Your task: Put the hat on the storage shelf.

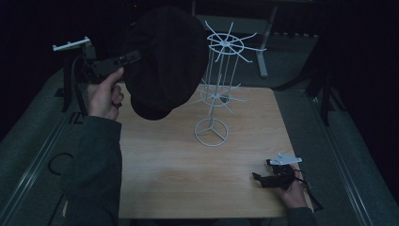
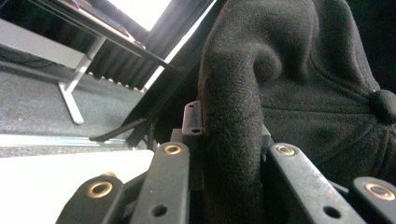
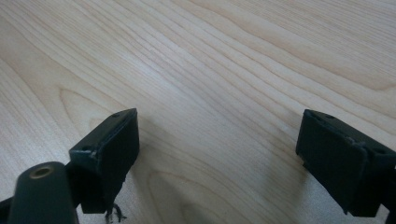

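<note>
Left tool clamped on a fold of the black cap, held up in the air above the far-left part of the desk. In the left gripper view the fabric is pinched tight between the closed jaws, and the crown hangs off to the side, its top button at the right edge.

Key relation: the white wire rack stands just right of the cap as seen from above, with the upper ring of hooks about level with the crown. So the cap probably goes rightward onto a hook, and the left hand is the near one.

Right tool rests low at the near-right corner of the desk, well apart from the rack. Jaws stand wide, nothing between them, bare wood below.
</note>
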Demonstrator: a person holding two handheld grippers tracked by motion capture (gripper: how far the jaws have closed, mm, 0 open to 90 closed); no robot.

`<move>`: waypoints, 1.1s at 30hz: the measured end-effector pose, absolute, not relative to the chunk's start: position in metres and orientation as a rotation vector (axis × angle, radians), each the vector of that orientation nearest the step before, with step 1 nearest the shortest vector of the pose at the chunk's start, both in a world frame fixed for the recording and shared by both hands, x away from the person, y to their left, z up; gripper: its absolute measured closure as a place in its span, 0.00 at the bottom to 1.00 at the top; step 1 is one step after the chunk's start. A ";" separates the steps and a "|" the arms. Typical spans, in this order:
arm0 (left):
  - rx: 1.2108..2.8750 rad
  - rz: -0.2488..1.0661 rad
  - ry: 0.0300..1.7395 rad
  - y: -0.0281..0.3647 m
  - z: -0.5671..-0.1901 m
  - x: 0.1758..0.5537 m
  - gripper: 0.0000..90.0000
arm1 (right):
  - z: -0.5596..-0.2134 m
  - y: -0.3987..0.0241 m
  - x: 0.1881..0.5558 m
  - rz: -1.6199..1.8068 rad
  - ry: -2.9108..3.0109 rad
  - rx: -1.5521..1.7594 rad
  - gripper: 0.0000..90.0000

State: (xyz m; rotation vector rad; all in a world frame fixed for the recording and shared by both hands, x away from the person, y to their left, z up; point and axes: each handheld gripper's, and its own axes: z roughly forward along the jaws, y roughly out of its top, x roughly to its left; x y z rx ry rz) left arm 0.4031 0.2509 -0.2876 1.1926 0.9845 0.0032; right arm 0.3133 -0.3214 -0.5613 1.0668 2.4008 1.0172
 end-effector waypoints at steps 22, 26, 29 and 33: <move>1.353 0.117 1.131 0.210 -0.305 0.429 0.86 | -0.561 -0.321 0.313 1.019 2.401 1.066 0.15; 1.426 0.169 1.156 0.205 -0.309 0.430 0.84 | -0.561 -0.321 0.313 1.019 2.400 1.064 0.15; 1.475 0.197 1.175 0.200 -0.313 0.431 0.82 | -0.561 -0.321 0.313 1.020 2.399 1.063 0.15; 1.501 0.215 1.222 0.196 -0.320 0.434 0.80 | -0.561 -0.321 0.313 1.019 2.400 1.064 0.15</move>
